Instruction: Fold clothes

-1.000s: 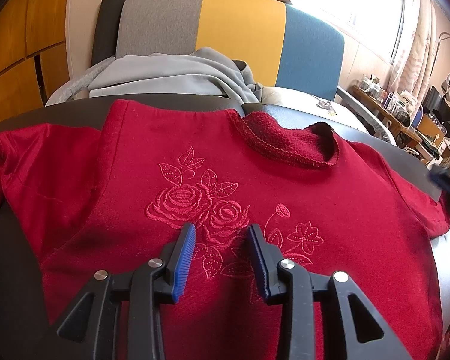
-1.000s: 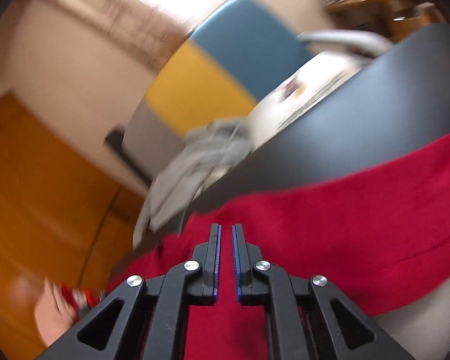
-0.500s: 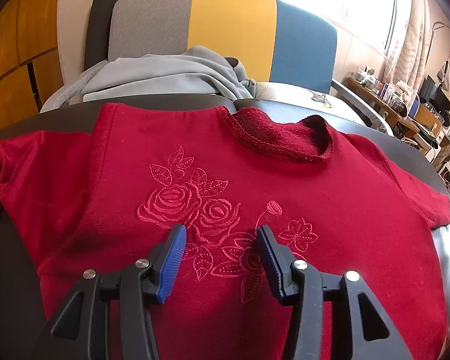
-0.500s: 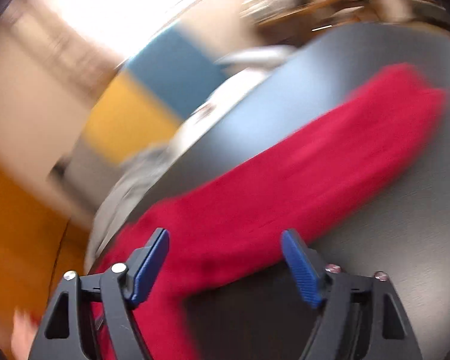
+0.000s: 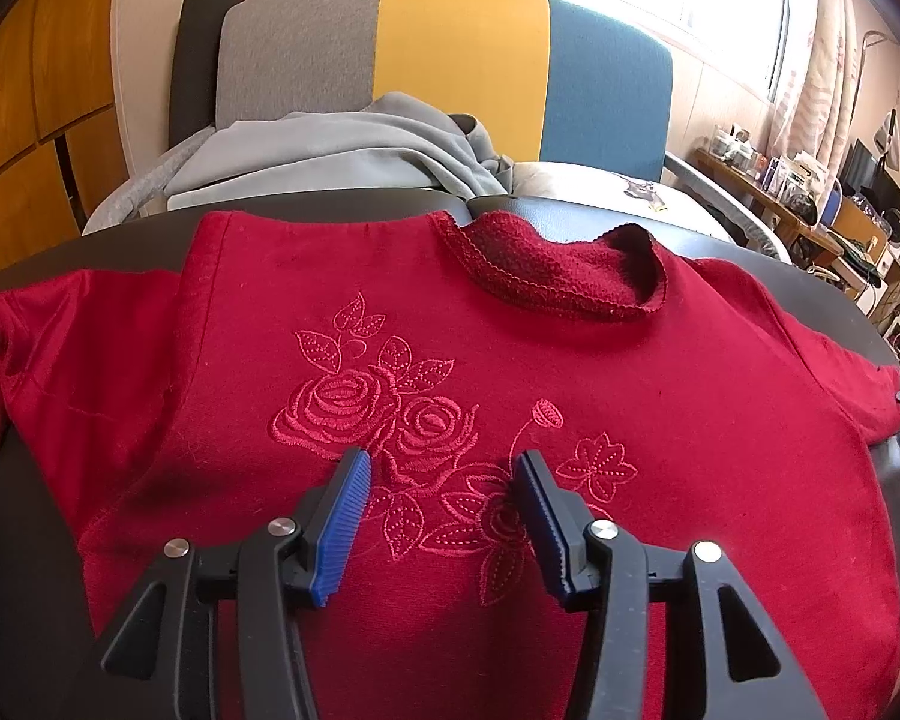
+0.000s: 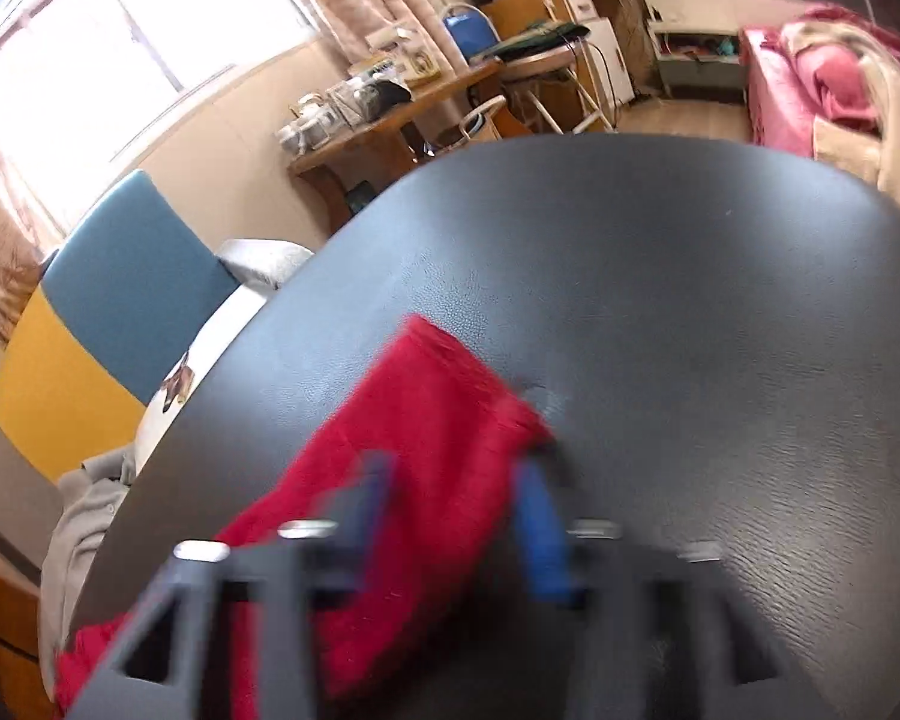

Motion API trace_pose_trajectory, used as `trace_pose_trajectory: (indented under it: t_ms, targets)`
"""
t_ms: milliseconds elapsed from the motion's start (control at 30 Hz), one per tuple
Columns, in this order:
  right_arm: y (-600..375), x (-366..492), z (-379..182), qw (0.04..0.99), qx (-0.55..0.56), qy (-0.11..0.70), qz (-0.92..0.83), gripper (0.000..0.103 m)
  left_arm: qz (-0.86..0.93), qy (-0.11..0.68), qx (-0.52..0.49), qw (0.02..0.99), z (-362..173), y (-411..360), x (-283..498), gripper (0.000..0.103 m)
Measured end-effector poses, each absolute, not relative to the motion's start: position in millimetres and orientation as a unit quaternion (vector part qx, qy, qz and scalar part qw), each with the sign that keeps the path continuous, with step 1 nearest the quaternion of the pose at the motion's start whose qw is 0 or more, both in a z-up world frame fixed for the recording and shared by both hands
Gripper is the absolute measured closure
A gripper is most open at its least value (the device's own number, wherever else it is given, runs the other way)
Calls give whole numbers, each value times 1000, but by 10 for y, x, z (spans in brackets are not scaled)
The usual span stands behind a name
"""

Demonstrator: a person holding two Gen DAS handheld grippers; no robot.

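- The red knitted top with rose embroidery on its chest [image 5: 450, 396] lies spread flat, front side up, on the dark leather-look bench [image 6: 690, 300], its collar toward the striped grey, yellow and blue sofa back [image 5: 450, 60].
- No fold shows in it: the body is open to full width and both short sleeves stick out sideways. So the folding is all still to be done on this garment, as far as these views show.
- The left gripper [image 5: 444, 480] hovers over the embroidery with its blue-padded jaws parted, gripping nothing.
- The right gripper [image 6: 456, 480] sits at the end of the right sleeve [image 6: 438, 408]; its jaws are apart and seem to straddle the cloth, but motion blur hides whether they touch it.
- A pale grey garment [image 5: 342, 150] lies heaped on the sofa behind the bench, unfolded as well.
- My judgement: a sleeve fold inward looks likely next.
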State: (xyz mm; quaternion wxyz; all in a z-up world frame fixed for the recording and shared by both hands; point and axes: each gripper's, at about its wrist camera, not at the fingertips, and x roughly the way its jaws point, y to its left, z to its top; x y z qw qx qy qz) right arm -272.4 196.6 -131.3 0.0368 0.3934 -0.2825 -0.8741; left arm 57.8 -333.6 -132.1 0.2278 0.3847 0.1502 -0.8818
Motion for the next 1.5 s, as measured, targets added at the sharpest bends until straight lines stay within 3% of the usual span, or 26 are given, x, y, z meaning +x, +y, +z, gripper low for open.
trace_pose_trajectory:
  t_ms: [133,400,600,667,733,867,1033,1167,1467,1500]
  targets:
    - [1714,-2672,-1211,120,380,-311,-863,93,-882,149,384,228,-1324,-3327,577,52]
    - [455,-2115,-785,335,372,-275,-821,93,-881,158,385,225,-1304,-3328,587,51]
    - [-735,-1286,-898,435,419,-149,-783,92,-871,314,359,118,-1153,-3423,608,52]
    - [-990,-1136,-999,448,433,-129,-772,92,-870,334,353,87,-1095,-3373,543,52]
    - [-1166,-1005,-1070,449,439,-99,-772,87,-860,367,351,43,-1072,-3330,434,52]
    - [-1255,-894,-1089,451,441,-85,-771,55,-822,434,369,1,-1156,-3290,132,52]
    - [-946,-542,-926,453,409,-46,-791,39,-789,473,390,-26,-1256,-3147,-167,52]
    - [-877,-290,-1064,452,420,-13,-787,31,-780,462,422,-23,-1337,-2968,-327,52]
    - [-723,-295,-1292,480,421,-63,-767,19,-768,448,457,-25,-1360,-2748,-562,52]
    - [-725,-298,-1294,483,421,-64,-765,18,-768,444,461,-25,-1359,-2728,-590,62]
